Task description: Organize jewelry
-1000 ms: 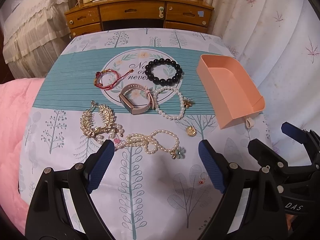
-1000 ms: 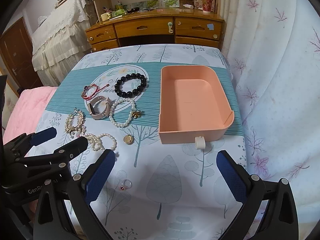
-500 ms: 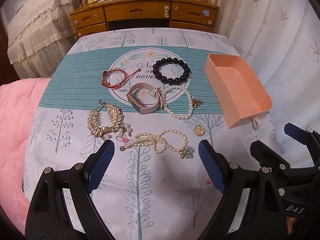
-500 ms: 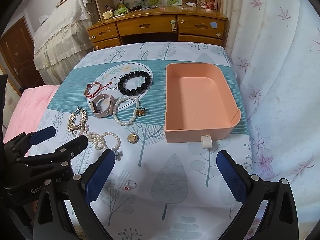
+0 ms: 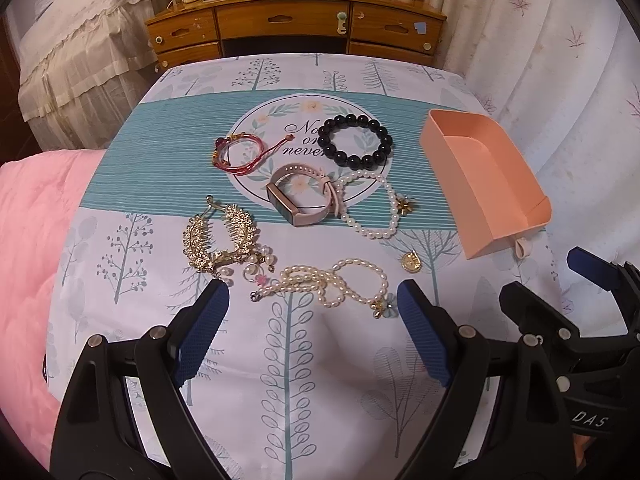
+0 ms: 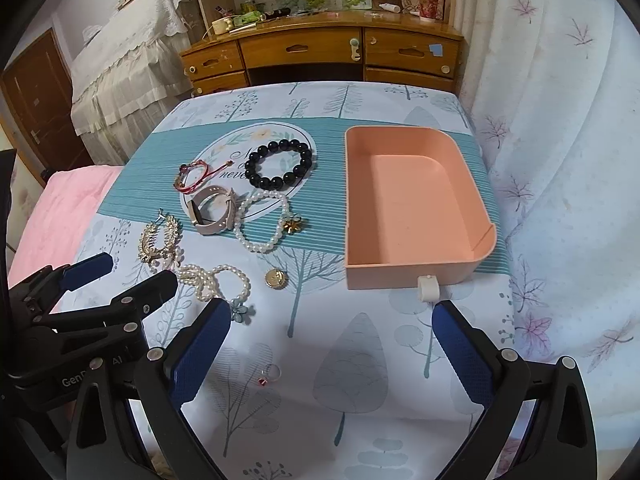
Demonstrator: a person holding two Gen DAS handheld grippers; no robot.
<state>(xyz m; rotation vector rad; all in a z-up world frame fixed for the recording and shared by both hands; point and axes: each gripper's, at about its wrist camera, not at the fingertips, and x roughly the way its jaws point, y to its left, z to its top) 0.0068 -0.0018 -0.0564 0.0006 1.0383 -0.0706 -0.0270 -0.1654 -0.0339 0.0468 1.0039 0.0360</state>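
Right wrist: open right claw (image 6: 330,344) hovers short of pink tray (image 6: 416,270).

We find the left tongs (image 5: 312,302) and the right tongs (image 6: 332,320) side by side, both spread wide, nothing gripped, held level.

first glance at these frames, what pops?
The empty salmon-pink tray on the right side of the tree-print cloth, with jewelry scattered to its left: a black bead bracelet, a pink watch, pearl strands. Both grippers, left and right, hover open at the near edge.
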